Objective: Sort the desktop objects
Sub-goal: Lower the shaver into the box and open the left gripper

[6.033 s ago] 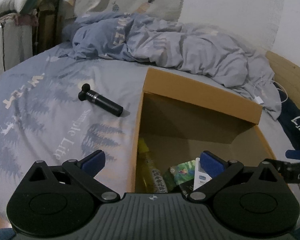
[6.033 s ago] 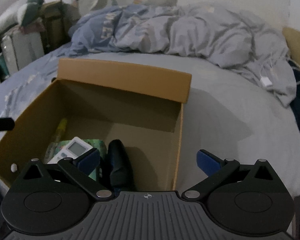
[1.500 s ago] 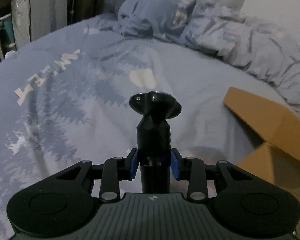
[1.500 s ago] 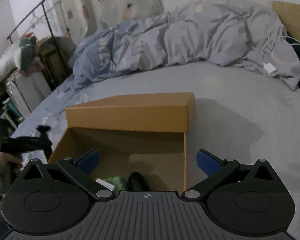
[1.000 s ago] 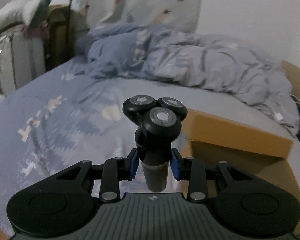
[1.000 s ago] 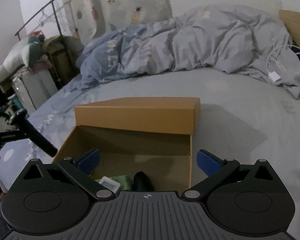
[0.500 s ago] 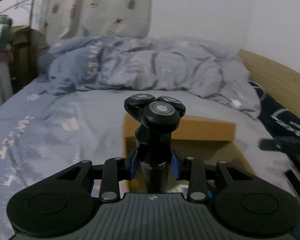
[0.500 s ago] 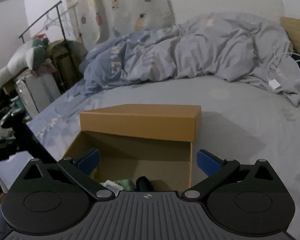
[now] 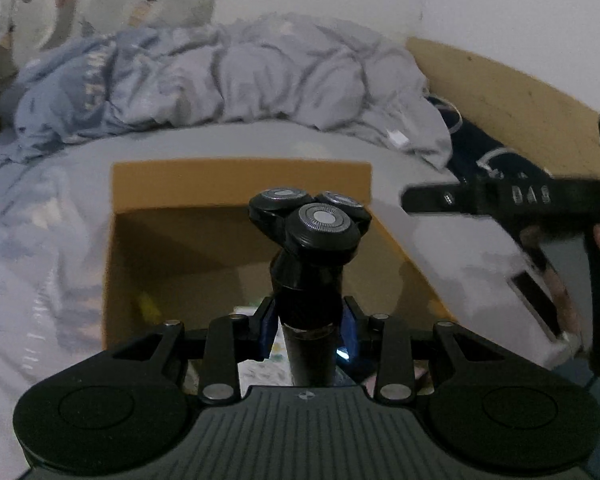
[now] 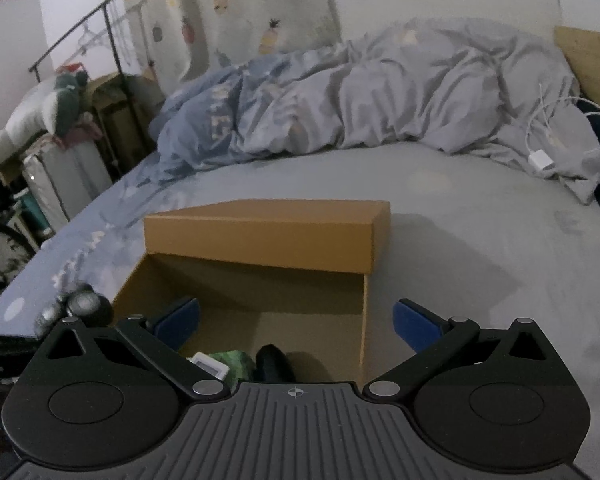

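The left hand-held gripper (image 9: 307,326), tilted downward, clamps the black shaver (image 9: 308,264) at frame centre above the cardboard box (image 9: 180,184); the right hand-held gripper (image 10: 296,322) gapes empty

Both handheld tools shared one build. The left gripper (image 9: 308,326) had a ribbed dark-grey housing marked with a small crosshair, two round black discs at its sides, black link arms pinned with silver rivets, and blue fingertip pads (image 9: 269,326). The right gripper (image 10: 296,320) matched it, its blue pads (image 10: 414,324) set on black fingers. Seen from the left wrist view, its black side bore pale, blurred lettering.
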A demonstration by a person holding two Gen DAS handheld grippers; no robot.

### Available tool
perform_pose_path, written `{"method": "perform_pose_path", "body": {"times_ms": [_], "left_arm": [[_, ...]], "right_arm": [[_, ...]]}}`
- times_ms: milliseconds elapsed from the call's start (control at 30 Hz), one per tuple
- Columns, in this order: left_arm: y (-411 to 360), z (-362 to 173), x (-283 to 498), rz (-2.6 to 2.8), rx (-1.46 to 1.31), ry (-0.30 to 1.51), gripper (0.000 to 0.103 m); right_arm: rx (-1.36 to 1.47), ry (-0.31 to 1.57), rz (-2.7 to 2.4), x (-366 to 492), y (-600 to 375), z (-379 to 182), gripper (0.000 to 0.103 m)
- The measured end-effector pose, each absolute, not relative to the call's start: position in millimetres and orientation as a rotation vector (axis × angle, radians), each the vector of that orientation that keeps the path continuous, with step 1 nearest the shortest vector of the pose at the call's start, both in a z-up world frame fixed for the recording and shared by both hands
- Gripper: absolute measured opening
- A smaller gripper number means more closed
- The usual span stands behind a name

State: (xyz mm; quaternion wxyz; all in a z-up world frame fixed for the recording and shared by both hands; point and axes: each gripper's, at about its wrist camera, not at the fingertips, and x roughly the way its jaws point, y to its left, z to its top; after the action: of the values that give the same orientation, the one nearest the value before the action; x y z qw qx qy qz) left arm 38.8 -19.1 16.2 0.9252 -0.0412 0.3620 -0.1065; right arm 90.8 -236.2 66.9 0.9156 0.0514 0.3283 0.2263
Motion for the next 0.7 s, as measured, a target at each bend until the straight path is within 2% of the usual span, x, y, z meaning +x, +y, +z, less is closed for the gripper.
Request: {"method": "perform_pose_path", "body": {"times_ms": [267, 567, 700], "left_arm": [[-38.9, -2.7, 45.0, -0.261, -0.046, 0.822, 0.035], [-48.6, -10.2, 66.5, -0.237, -0.049, 0.801, 0.035], [-54.1, -23.6, 75.8, -0.223, -0.051, 0.849, 0.035]], "right_arm": [[0.101, 0.691, 0.467, 92.4, -235.3, 62.6, 0.103], [0.086, 0.736, 0.445, 97.9, -233.9, 47.5, 0.103], [0.084, 0.740, 0.425, 99.9, -236.0, 44.4, 0.103]]}}
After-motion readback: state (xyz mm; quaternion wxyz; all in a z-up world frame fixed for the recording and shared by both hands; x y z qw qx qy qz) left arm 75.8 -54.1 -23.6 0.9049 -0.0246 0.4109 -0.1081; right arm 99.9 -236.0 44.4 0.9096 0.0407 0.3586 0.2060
